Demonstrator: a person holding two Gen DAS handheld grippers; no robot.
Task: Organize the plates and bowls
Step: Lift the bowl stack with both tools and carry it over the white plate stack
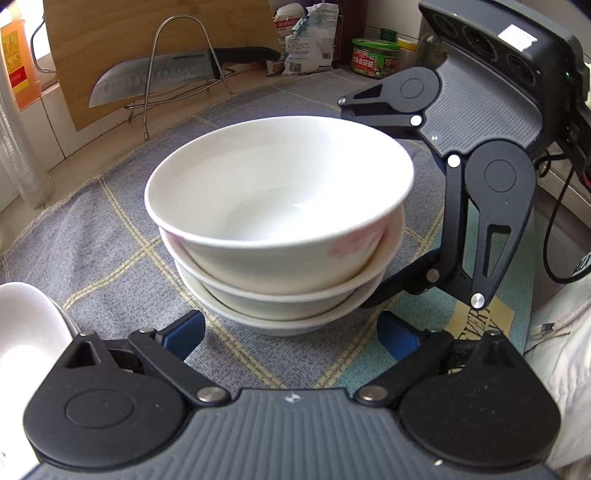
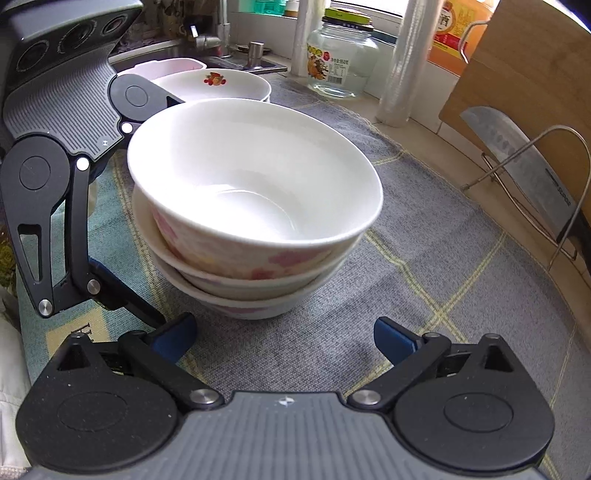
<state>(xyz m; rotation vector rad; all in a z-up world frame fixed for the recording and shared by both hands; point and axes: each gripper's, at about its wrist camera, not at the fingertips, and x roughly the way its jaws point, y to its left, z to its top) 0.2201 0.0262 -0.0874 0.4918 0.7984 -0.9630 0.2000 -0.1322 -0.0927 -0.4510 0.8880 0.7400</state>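
Three white bowls with pink flower prints are nested in a stack (image 1: 280, 221) (image 2: 255, 206) on a grey checked mat (image 1: 92, 236) (image 2: 424, 295). My left gripper (image 1: 291, 338) (image 2: 160, 210) is open, and its blue pads sit just short of the stack's base with nothing between them. My right gripper (image 2: 284, 338) (image 1: 358, 205) faces the stack from the other side, also open and empty. Its fingers stand on either side of the stack's edge. A stack of white plates (image 2: 218, 83) with a fruit print lies behind the bowls. A white dish (image 1: 26, 325) shows at the lower left.
A knife (image 1: 155, 74) (image 2: 524, 162) rests in a wire rack against a wooden cutting board (image 1: 110, 33) (image 2: 535, 74). A glass jar (image 2: 340, 62), a plastic-wrap roll (image 2: 402, 74), a green-lidded jar (image 1: 375, 59), food packets (image 1: 306, 37) and a sink tap (image 2: 218, 33) line the back.
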